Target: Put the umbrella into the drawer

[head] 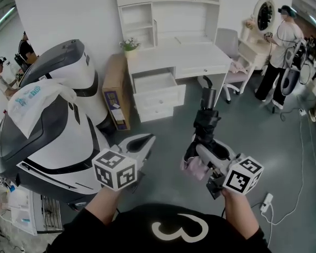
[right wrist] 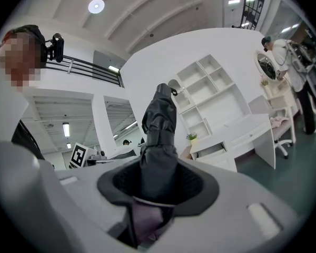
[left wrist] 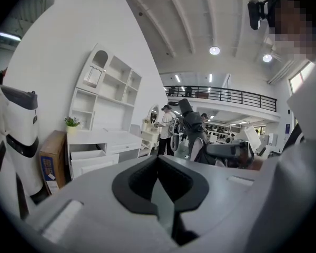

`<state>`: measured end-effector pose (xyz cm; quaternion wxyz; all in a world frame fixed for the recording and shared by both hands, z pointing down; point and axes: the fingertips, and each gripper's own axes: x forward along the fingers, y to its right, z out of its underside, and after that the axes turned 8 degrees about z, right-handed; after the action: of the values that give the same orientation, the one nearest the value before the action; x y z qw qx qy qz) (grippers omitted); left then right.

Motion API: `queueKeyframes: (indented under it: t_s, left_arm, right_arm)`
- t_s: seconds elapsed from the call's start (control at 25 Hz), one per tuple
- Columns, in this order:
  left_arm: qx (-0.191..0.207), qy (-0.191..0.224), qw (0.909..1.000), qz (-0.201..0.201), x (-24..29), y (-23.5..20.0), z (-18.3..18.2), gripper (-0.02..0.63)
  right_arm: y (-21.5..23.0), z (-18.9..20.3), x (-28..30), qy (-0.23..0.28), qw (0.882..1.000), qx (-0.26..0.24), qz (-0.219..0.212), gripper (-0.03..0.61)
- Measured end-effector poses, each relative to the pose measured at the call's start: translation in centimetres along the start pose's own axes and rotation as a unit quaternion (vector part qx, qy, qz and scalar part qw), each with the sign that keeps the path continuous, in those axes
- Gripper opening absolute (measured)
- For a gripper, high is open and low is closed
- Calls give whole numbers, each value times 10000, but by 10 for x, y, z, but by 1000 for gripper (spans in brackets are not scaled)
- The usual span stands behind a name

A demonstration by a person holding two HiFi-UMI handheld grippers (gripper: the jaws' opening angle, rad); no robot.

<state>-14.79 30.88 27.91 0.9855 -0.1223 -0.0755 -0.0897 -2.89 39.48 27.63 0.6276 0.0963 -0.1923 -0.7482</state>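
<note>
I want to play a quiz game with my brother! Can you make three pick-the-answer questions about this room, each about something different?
1. The desk's top drawer is: A open, B shut, C lying on the floor.
2. The umbrella is: A red, B black, C yellow.
3. The umbrella is: A inside the drawer, B clamped in the right gripper, C on the desk.

Answers:
1 A: it stands pulled out with its inside showing.
2 B: its folded fabric looks black in the head view and the right gripper view.
3 B: the right gripper view shows the jaws shut on it.
</note>
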Motion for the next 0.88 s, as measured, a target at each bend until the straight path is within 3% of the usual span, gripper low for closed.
queueKeyframes:
  t_s: [0.24, 0.48, 0.72, 0.88]
  left_arm:
    - [41, -6, 10000, 75, 17, 11, 3, 5]
    - [-20, -231, 9995, 192, 43, 0, 24, 5]
    - [-79, -396, 9985, 369, 96, -47, 29, 5]
    - [-220, -485, 9977, 412, 146, -106, 23, 5]
  right_arm:
    - [25, -3, -16, 34, 9996, -204, 190, 167]
    - [60, 14, -9, -48, 9995, -44, 313, 167]
    - [114, 15, 34, -155, 9986, 47, 503, 167]
    - [162, 3, 93, -287, 9982, 104, 523, 167]
